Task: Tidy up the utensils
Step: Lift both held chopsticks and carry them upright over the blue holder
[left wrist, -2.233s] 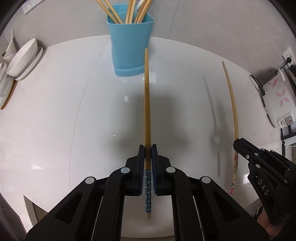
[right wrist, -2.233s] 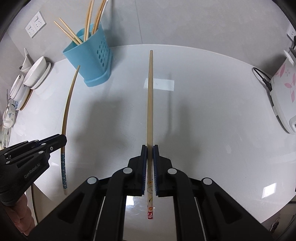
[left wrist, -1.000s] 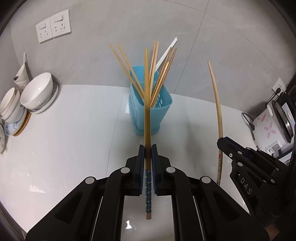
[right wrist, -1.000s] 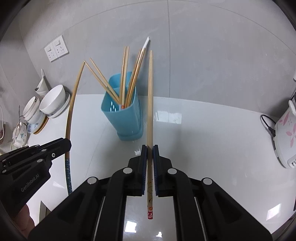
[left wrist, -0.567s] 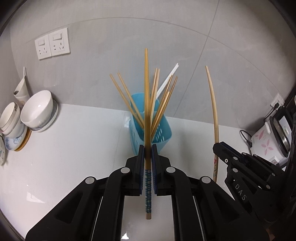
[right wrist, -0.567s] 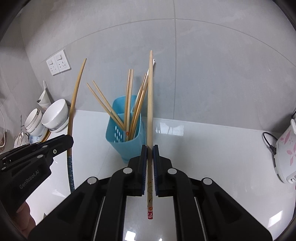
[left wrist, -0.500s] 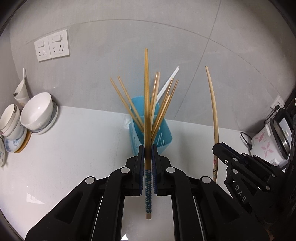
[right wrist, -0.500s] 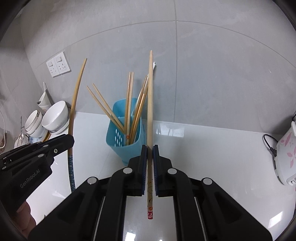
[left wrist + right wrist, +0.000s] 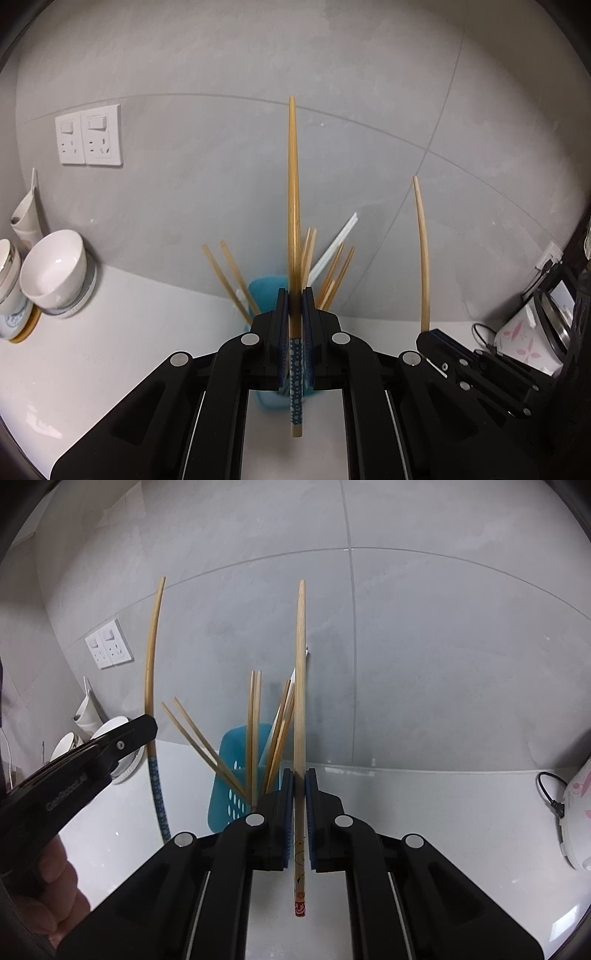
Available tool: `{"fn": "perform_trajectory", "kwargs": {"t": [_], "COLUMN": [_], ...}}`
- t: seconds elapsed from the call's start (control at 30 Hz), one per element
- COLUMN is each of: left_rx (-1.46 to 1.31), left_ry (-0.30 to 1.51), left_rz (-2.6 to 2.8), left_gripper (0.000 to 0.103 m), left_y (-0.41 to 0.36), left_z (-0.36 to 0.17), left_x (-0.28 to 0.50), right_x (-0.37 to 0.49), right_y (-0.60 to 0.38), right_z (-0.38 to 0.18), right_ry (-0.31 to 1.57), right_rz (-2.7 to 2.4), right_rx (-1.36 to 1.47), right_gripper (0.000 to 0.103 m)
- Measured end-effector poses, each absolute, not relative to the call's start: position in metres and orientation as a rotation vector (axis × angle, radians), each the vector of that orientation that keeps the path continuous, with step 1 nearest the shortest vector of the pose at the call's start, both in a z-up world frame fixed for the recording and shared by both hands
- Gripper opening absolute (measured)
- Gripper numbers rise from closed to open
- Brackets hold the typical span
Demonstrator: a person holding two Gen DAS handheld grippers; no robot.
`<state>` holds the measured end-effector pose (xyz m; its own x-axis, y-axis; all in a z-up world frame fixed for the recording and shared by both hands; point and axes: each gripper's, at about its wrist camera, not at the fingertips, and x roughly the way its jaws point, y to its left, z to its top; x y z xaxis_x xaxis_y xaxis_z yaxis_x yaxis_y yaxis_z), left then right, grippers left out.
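My left gripper (image 9: 294,295) is shut on a wooden chopstick with a blue dotted handle (image 9: 293,206), held upright above the blue utensil holder (image 9: 264,291). My right gripper (image 9: 299,775) is shut on a wooden chopstick with a red patterned end (image 9: 300,686), also upright, just right of the blue holder (image 9: 229,794). The holder stands on the white table by the wall and holds several wooden chopsticks and a white one. The left gripper (image 9: 142,729) with its chopstick (image 9: 150,657) shows in the right wrist view; the right gripper's chopstick (image 9: 422,251) shows in the left wrist view.
White bowls (image 9: 55,269) are stacked at the table's left, under wall sockets (image 9: 88,138). A white rice cooker with pink flowers (image 9: 578,812) and its black cable (image 9: 550,794) stand at the right. The grey tiled wall is close behind the holder.
Both grippers have tilted up and moved closer to the holder, which now sits low behind the fingers. Both chopsticks stay gripped.
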<state>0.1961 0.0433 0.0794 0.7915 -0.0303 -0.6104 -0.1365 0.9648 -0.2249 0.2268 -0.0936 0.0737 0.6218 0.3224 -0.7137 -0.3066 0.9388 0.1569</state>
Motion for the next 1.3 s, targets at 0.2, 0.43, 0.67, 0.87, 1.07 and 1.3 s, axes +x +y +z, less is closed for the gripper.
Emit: {"fn": "perform_trajectory", "kwargs": {"t": [0.2,0.43,0.67,0.87,1.07,1.3], "left_rx": [-0.247,-0.190,-0.152,-0.126,-0.118,-0.136], "left_ry": [0.618,0.602,0.566,0.577,0.626,0.686], "left_rz": [0.036,0.034,0.018,0.022,0.014,-0.022], "left_gripper": [0.007,0.007,0.007,0.007,0.007,0.016], "left_y": [0.040,0.033,0.027,0.021,0.020,0.025], "left_z": [0.059,0.027,0.003,-0.015,-0.025,-0.029], "left_x": [0.220,0.239,0.238,0.237,0.241,0.240], "right_x": [0.238,0.251,0.258,0.257,0.257,0.257], "right_y": [-0.096,-0.095,-0.091,-0.091,-0.090,-0.088], "right_z": [0.068,0.053,0.040,0.036,0.032,0.031], "right_ry": [0.788,0.789,0.808,0.805,0.817,0.818], "right_rz": [0.374,0.377,0.377,0.387,0.395,0.398], "right_rx": [0.050,0.063,0.071,0.072,0.059,0.054], "right_gripper": [0.006,0.006,0.006,0.006,0.006,0.006]}}
